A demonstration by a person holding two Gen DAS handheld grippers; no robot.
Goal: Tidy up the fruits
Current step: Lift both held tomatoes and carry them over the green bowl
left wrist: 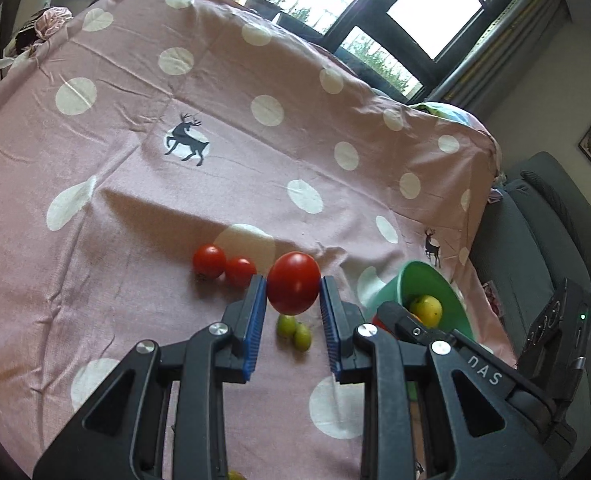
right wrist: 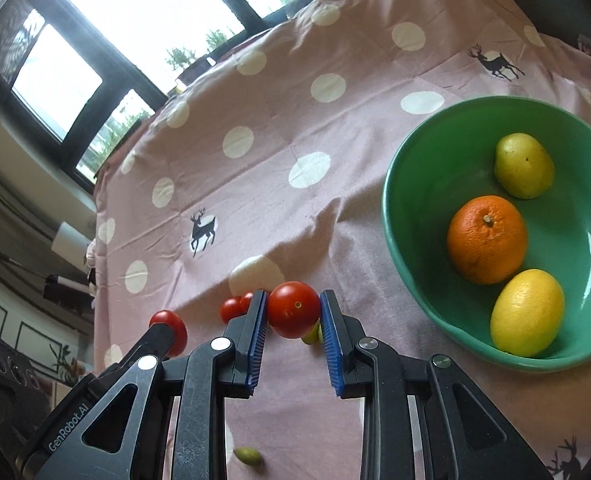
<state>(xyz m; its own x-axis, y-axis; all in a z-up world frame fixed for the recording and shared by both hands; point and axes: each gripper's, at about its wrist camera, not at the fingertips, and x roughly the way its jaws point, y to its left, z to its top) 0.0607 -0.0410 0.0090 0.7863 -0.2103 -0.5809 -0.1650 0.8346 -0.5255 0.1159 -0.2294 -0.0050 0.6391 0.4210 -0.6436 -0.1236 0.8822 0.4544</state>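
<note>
My left gripper (left wrist: 293,285) is shut on a large red tomato (left wrist: 293,282), held above the pink dotted cloth. My right gripper (right wrist: 293,302) is shut on another red tomato (right wrist: 293,310), also clear of the cloth. Two small tomatoes (left wrist: 223,266) lie side by side on the cloth beyond the left fingers. Two small green fruits (left wrist: 294,331) lie under the held tomato. To the right stands a green bowl (right wrist: 391,220) holding an orange (right wrist: 487,238), a lemon (right wrist: 527,312) and a yellow-green fruit (right wrist: 523,164). The left gripper's tomato (right wrist: 173,330) shows at the right view's lower left.
A pink cloth with white dots and deer prints (left wrist: 135,168) covers the whole surface. Another small green fruit (right wrist: 248,456) lies near the front. A grey sofa (left wrist: 535,240) stands past the cloth's right edge. Windows line the far side.
</note>
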